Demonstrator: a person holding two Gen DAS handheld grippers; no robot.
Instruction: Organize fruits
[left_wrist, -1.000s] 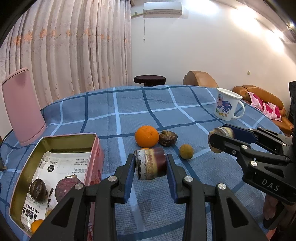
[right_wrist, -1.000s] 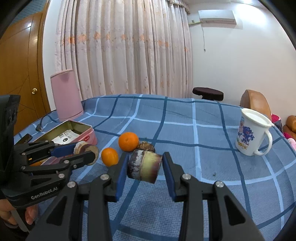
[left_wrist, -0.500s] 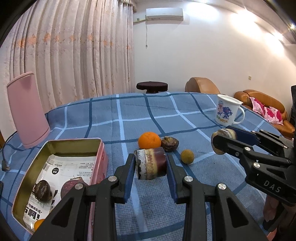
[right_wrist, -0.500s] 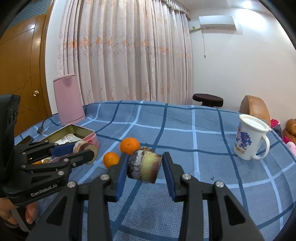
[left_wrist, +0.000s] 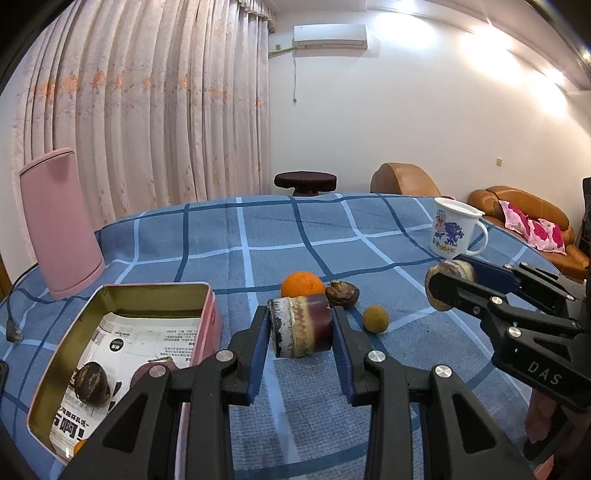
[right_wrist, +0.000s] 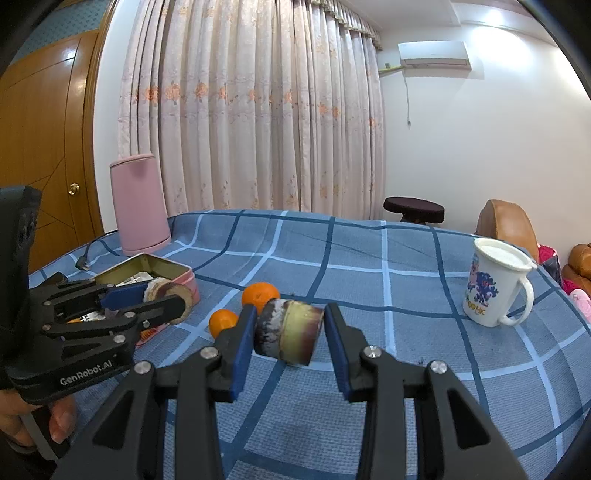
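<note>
A living room with pink curtains and a table under a blue checked cloth (left_wrist: 303, 240). The left gripper (left_wrist: 300, 326) is clamped on a short dark-red cane piece (left_wrist: 300, 325), held above the cloth with its long axis crosswise between the pads, cut ends facing them. The right gripper (right_wrist: 290, 332) grips a second cane piece (right_wrist: 288, 330), greenish and purple, also lying crosswise but tilted, its right end lower. On the cloth beyond sit an orange (left_wrist: 302, 283), a brown bulb (left_wrist: 342, 292) touching it, and a small yellowish fruit (left_wrist: 375, 319) just beside. An open tin (left_wrist: 110, 291) at left holds paper and dark fruits. A pink container (left_wrist: 59, 225) stands behind it; a white mug (left_wrist: 456, 233) stands far right.
</note>
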